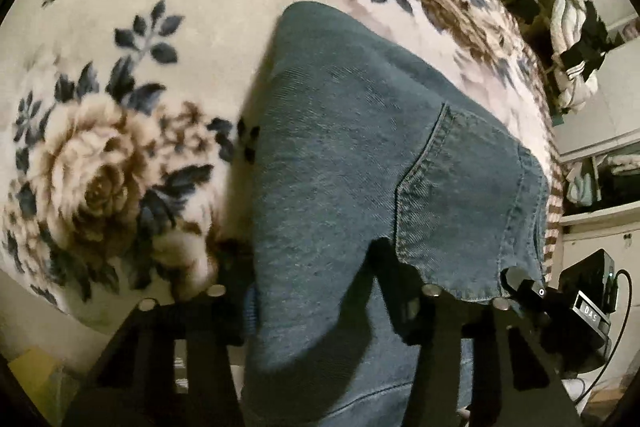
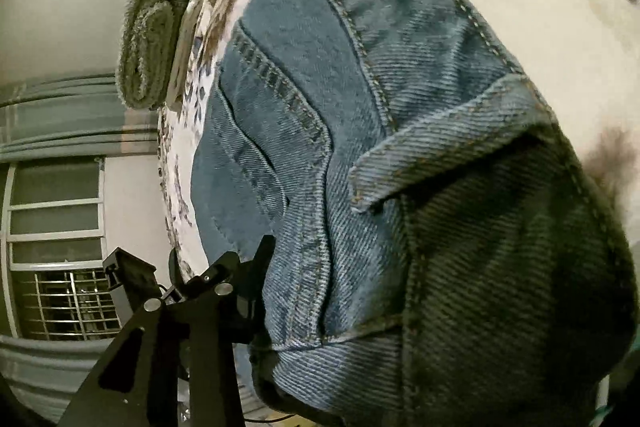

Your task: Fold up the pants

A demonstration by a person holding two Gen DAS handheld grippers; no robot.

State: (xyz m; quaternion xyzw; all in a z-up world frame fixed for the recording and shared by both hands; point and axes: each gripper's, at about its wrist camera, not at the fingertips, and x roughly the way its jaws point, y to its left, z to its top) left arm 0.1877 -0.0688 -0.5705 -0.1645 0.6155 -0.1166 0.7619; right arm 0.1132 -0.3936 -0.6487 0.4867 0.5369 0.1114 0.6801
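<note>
Denim pants (image 1: 352,155) already lie doubled, pocket up, on the floral blanket (image 1: 120,131). Your left gripper (image 1: 316,291) and right gripper (image 2: 360,307) each clamp the near denim edge; further folds remain.

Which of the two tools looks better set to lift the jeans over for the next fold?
Probably the left tool: denim fills the gap between its fingers at the jeans' near edge, beside the back pocket. The right tool shows only one finger on bunched cloth; its grip is unclear.
</note>
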